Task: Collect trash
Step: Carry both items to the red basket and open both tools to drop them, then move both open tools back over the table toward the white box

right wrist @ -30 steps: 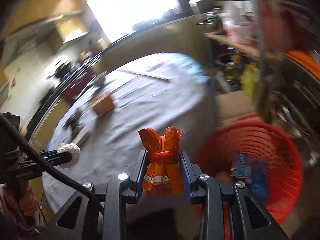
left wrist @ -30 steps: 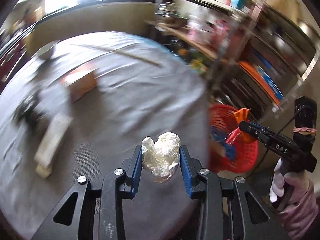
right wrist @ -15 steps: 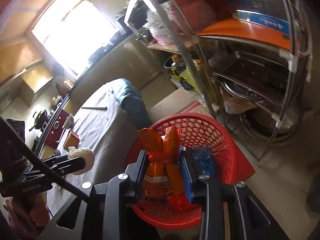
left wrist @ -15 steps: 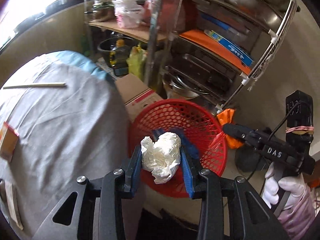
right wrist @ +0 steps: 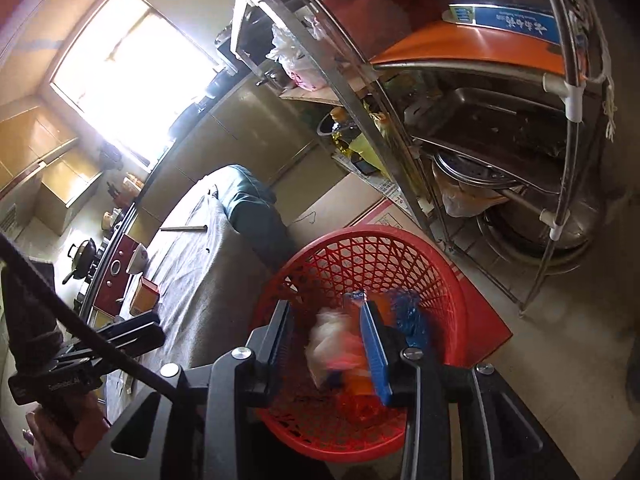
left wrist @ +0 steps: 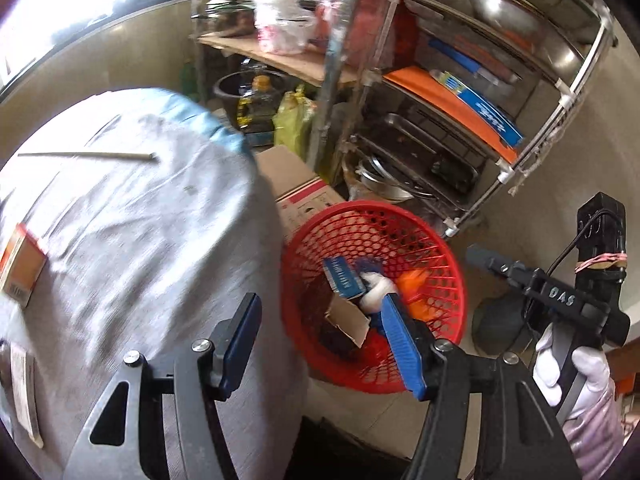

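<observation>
left hand-held gripper point(left wrist: 320, 344): my jaws are opening, nothing between them
right hand-held gripper point(right wrist: 330, 346): also opening, pads clear of the trash
white paper wad point(left wrist: 378, 290): lying in the red basket point(left wrist: 436, 236), beside a blue carton point(left wrist: 344, 278)
orange wrapper point(left wrist: 414, 280): in there too, at 3 o'clock of the wad
desk point(left wrist: 132, 220): grey cloth, at 9 o'clock of the basket

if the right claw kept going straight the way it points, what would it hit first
Most likely the trash lying in the round red plastic mesh basket: the right claw, its jaws opening and empty, points down into it. Depth is unclear.
</observation>
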`<state>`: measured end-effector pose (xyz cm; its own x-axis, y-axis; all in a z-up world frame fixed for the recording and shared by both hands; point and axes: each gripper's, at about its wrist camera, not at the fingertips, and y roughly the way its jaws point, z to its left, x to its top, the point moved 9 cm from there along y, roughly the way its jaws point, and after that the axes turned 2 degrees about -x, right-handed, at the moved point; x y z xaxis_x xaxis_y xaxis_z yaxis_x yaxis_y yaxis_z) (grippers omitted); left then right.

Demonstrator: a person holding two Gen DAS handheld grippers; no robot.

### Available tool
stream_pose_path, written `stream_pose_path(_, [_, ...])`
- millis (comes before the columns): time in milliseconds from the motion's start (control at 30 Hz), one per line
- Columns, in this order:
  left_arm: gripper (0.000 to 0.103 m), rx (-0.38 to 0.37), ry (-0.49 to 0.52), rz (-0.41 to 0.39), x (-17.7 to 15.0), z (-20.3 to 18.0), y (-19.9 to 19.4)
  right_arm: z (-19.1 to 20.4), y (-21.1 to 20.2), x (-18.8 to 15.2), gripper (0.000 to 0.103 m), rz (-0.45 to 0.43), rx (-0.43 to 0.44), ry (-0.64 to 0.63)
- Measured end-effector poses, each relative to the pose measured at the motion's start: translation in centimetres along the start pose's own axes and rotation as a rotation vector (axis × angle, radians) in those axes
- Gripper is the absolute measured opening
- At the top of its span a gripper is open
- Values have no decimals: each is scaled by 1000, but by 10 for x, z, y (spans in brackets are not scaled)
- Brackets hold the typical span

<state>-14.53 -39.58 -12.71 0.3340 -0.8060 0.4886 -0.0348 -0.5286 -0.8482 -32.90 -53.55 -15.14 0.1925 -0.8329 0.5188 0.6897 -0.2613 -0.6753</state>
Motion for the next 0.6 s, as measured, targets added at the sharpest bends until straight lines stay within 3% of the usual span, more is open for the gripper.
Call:
stream_pose_path(67, [63, 18, -25, -6, -11, 16, -9, 5, 0, 2, 62, -11, -5, -12])
stream_pose_path(367, [64, 101, -194, 0, -84, 87, -46, 51, 14, -6, 62, 11, 38, -78])
stream_pose_path(600, [65, 216, -323, -72, -138, 150, -96, 113, 42, -29, 62, 90, 89, -188])
